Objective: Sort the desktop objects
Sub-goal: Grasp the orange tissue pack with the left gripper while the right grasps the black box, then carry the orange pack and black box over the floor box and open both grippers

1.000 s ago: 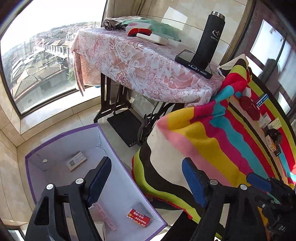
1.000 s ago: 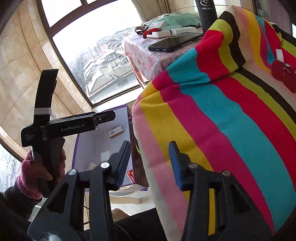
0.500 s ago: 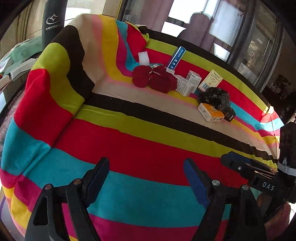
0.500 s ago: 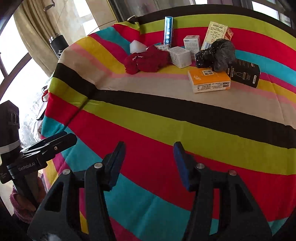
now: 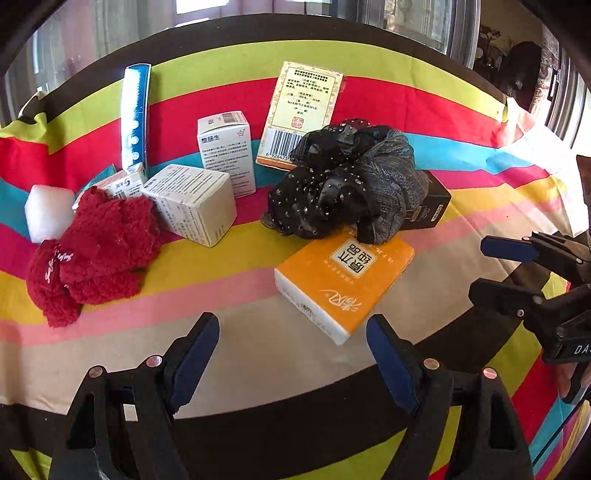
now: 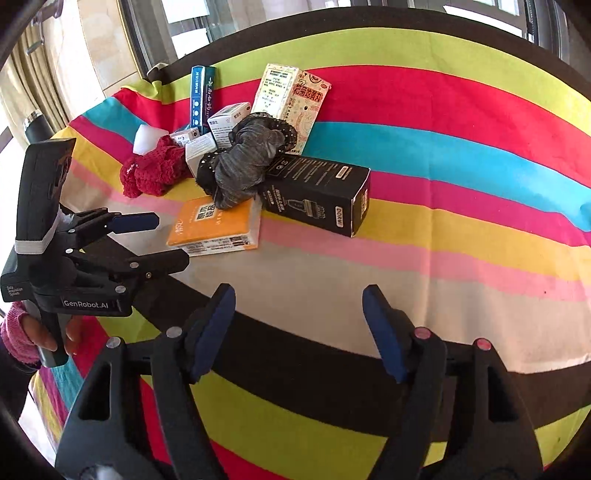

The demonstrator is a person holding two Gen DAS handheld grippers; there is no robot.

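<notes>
Right wrist: both claws wide, left claw (image 6: 147,240) marked "GenRobot.AI", black box (image 6: 317,194) "DORMI".

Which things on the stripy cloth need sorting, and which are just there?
To sort: orange tissue pack, black box, black-grey scrunchies, red fluffy gloves, white medicine boxes, tall yellow box, blue box.

Just there: striped tablecloth, black flask, windows.

- A striped tablecloth (image 6: 461,155) in many colours covers the table.
- Glass windows (image 5: 406,18) stand behind it.
- A beige curtain (image 6: 22,74) hangs left.
- Daylight falls bright.
</notes>
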